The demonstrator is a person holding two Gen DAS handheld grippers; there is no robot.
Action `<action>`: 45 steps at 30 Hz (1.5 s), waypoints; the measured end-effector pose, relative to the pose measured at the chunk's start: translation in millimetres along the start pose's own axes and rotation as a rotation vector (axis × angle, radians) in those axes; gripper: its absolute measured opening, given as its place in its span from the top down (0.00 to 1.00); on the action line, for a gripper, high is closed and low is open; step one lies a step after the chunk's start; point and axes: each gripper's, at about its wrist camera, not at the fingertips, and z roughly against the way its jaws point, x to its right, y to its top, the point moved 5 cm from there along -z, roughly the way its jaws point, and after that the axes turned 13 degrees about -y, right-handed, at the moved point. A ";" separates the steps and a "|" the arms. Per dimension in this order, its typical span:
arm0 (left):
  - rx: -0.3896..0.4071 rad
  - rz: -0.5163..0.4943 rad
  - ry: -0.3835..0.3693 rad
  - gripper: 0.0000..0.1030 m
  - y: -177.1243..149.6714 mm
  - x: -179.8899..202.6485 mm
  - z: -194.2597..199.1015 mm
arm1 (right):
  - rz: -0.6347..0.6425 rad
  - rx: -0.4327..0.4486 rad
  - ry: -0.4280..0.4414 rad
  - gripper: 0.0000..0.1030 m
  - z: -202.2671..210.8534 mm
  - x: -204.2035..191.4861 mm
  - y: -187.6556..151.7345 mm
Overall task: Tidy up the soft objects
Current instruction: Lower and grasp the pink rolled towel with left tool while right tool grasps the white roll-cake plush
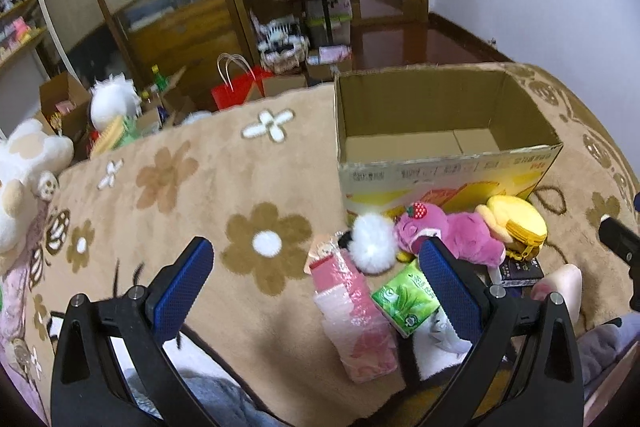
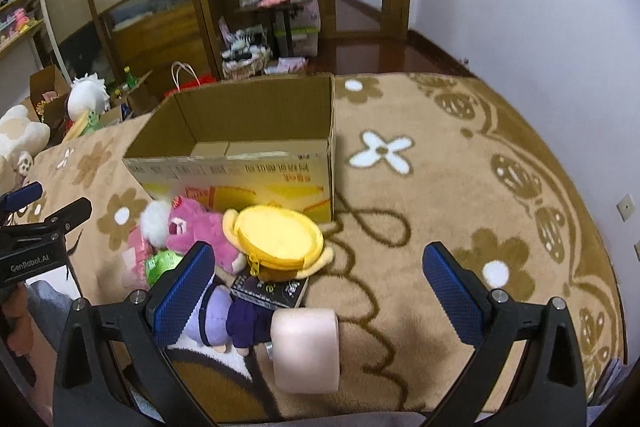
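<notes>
An open cardboard box (image 1: 440,163) (image 2: 240,171) stands on a flowered tan blanket (image 1: 224,187); nothing shows inside it. In front of it lie a pink plush bear (image 1: 452,235) (image 2: 200,231), a white pompom (image 1: 372,243), a yellow round pouch (image 1: 520,223) (image 2: 280,239), a green tissue pack (image 1: 404,299), a pink wrapped packet (image 1: 352,315) and a purple plush doll (image 2: 232,319). My left gripper (image 1: 316,259) is open above the blanket, left of the pile. My right gripper (image 2: 320,267) is open just behind the doll and pouch.
A dark card box (image 2: 272,291) lies under the pouch. A pale pink cylinder (image 2: 308,347) sits near my right gripper. A white plush (image 1: 24,171) lies at the blanket's left edge. Shelves, bags and boxes stand beyond the bed.
</notes>
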 end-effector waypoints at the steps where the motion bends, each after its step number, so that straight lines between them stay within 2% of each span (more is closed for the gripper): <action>1: -0.016 0.006 0.000 0.01 -0.6 -1.3 -4.7 | 0.001 -0.018 0.000 0.00 -4.0 -0.3 -1.5; 9: -0.150 0.035 0.020 0.01 -13.8 -13.2 -43.7 | 0.013 -0.135 0.002 0.00 -29.1 -2.1 -11.4; 15: -0.243 0.076 0.025 0.01 -23.4 -22.0 -67.5 | 0.012 -0.268 -0.004 0.00 -54.9 0.7 -24.9; 26: -0.344 0.150 0.033 0.01 -32.8 -38.0 -98.4 | 0.065 -0.413 0.023 0.01 -80.9 -10.9 -42.2; 30: -0.386 0.178 0.007 0.01 -37.1 -38.6 -112.1 | 0.066 -0.456 0.034 0.01 -86.4 -11.0 -47.8; 32: -0.398 0.181 0.009 0.01 -39.5 -39.5 -117.7 | 0.076 -0.477 0.018 0.06 -89.2 -9.1 -51.6; 36: -0.434 0.198 0.011 0.01 -44.5 -42.5 -130.3 | 0.064 -0.509 0.059 0.15 -94.5 -9.2 -56.9; 41: -0.450 0.248 -0.045 0.20 -49.4 -44.1 -140.6 | 0.075 -0.533 0.103 0.33 -101.6 -15.0 -60.1; 45: -0.470 0.299 -0.095 0.34 -52.6 -45.7 -148.4 | 0.073 -0.554 0.128 0.38 -108.5 -20.6 -63.5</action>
